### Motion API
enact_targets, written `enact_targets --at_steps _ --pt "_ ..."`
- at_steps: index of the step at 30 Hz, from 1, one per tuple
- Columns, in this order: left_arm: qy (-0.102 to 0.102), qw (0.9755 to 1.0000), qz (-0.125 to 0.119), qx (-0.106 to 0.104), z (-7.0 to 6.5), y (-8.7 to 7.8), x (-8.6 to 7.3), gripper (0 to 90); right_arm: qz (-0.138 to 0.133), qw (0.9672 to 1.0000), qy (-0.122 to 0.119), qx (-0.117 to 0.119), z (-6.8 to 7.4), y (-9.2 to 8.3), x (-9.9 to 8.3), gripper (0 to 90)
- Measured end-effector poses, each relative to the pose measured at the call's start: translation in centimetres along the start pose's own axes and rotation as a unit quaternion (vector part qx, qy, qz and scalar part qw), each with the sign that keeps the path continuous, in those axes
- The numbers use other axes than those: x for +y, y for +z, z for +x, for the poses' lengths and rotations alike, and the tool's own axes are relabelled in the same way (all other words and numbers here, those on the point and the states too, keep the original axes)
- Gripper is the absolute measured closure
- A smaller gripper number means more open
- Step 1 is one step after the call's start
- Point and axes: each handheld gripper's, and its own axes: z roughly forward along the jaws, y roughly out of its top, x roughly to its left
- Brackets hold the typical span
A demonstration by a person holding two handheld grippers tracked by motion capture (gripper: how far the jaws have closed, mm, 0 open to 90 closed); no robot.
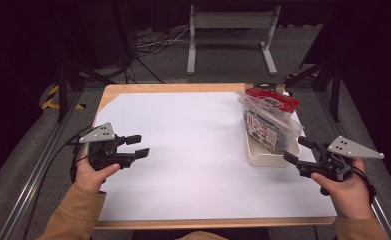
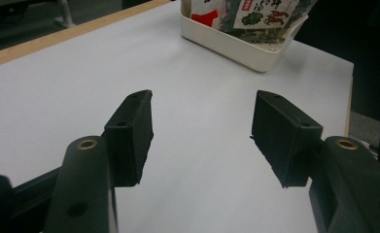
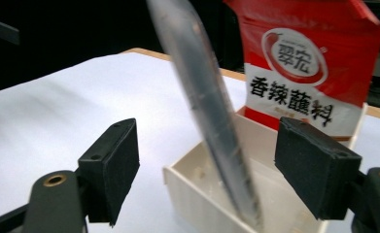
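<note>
A white sheet (image 1: 193, 150) covers most of the wooden table (image 1: 133, 89) across the middle of the high view, bare but for a cream tray (image 1: 263, 156) at its right-centre edge. In the tray stand several snack packets on edge: a red-topped packet (image 1: 273, 99) toward the upper end, and a clear-fronted packet (image 1: 265, 131) leaning in front of it. The tray's long axis runs up and down the frame, and the packets' broad faces lie roughly along it. Lower right, the right gripper (image 1: 295, 150) sits just beside the tray's near corner and points up-left at it; in the right gripper view its jaws stand wide apart with nothing pressed between them, and the edge of the clear packet (image 3: 212, 121) rises tilted in the gap, the red packet (image 3: 304, 63) behind at upper right. At middle left, the left gripper (image 1: 138, 146) hovers over bare sheet well apart from the tray, jaws also spread and empty, facing right. In its own view the tray (image 2: 241, 46) lies far off at the top. The right hand (image 1: 350, 192) is plainly the nearer one. Any grab likely falls to it, closing across the clear packet's thin edge.
</note>
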Motion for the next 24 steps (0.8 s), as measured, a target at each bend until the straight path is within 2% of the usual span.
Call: enact_targets --at_steps 3,4,7,13,17,20,24 --pt "0.007 1.0 -0.006 -0.002 -0.2 -0.2 -0.3 40.6 -0.005 0.9998 -0.004 0.019 0.8 0.1 -1.1 24.4" --pt "0.007 0.9999 -0.008 -0.004 -0.3 -0.3 -0.4 40.6 -0.005 0.9998 -0.004 0.019 0.8 0.1 -1.1 24.4" --pt "0.004 0.9999 -0.015 -0.004 -0.5 -0.6 -0.8 40.4 -0.015 0.9994 -0.004 0.032 1.4 0.4 -1.9 24.5" --pt "0.008 0.9998 -0.019 0.0 -0.5 -0.9 -1.5 40.0 -0.024 0.9992 0.0 0.031 1.9 0.6 -3.0 24.3" --pt "0.009 0.9999 -0.014 0.0 -0.6 -0.9 -1.9 39.8 -0.009 0.9996 -0.003 0.026 2.0 0.8 -3.6 25.1" --pt "0.022 0.9997 -0.013 0.007 -0.7 -0.9 -2.3 39.3 0.005 0.9993 -0.013 0.035 2.2 1.6 -4.1 25.9" --pt "0.022 0.9996 -0.016 0.005 -0.7 -0.9 -2.7 38.5 0.023 0.9982 -0.023 0.05 2.4 2.8 -4.7 28.3"
